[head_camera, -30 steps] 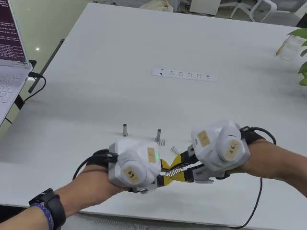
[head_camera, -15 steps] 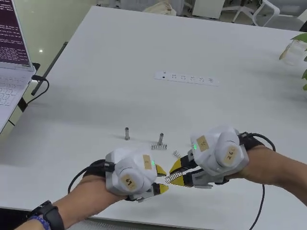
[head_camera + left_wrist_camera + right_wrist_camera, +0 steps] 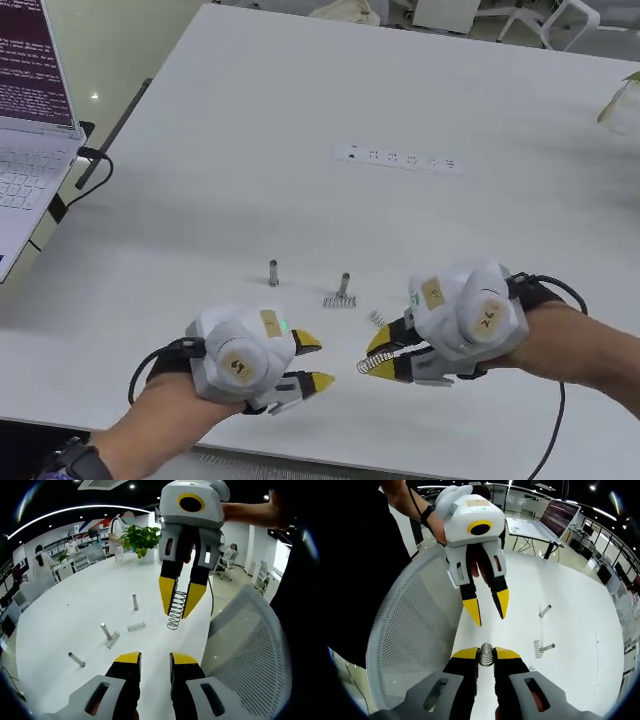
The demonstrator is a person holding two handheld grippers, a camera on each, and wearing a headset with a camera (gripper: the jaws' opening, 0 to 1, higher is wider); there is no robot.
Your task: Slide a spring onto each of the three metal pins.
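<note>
gripping a spring [image 3: 485, 656] tight, r gripper [image 3: 378, 357] hovers nr edge of table [image 3: 300, 150]; l gripper [image 3: 316, 361] open, empty. line spring's bore w/ bare pin [image 3: 273, 272], then go down straight.

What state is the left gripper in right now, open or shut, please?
Open. The left gripper has its yellow jaw tips apart with nothing between them; the right gripper pinches a spring.
</note>
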